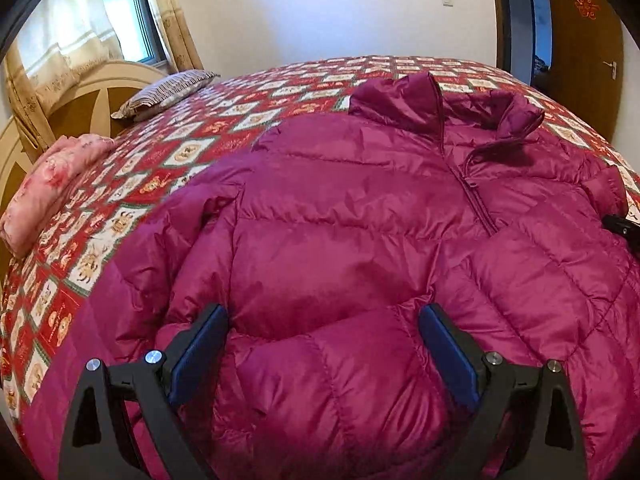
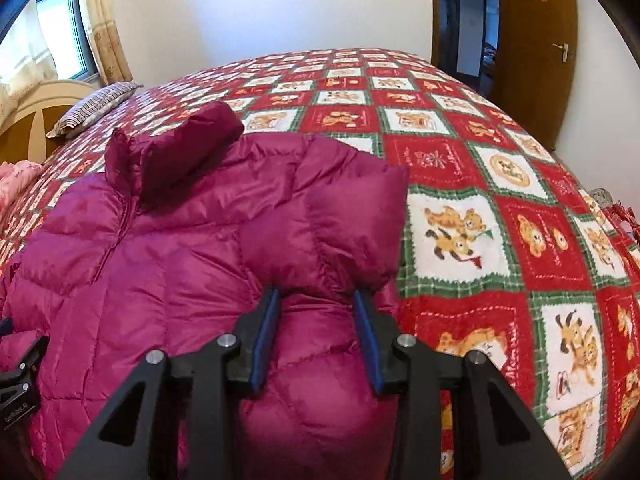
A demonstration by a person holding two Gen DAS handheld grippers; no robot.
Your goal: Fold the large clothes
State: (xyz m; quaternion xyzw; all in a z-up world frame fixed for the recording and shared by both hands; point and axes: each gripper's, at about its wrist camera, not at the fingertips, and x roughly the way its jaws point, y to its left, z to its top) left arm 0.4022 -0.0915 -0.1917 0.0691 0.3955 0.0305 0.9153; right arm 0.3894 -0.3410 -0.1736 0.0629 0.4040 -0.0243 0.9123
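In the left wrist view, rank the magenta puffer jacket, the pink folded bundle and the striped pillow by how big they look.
1. Magenta puffer jacket, by far the largest.
2. Pink folded bundle.
3. Striped pillow, which looks smallest, but it lies farthest from the camera, so its true rank against the bundle is unsure.

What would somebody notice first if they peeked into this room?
First, the big shiny magenta puffer jacket spread front-up across the near part of the bed, collar pointing away. Next, the red, white and green quilt under it, covered with little cartoon dogs. At the head of the bed lie a striped pillow and a folded pink blanket.
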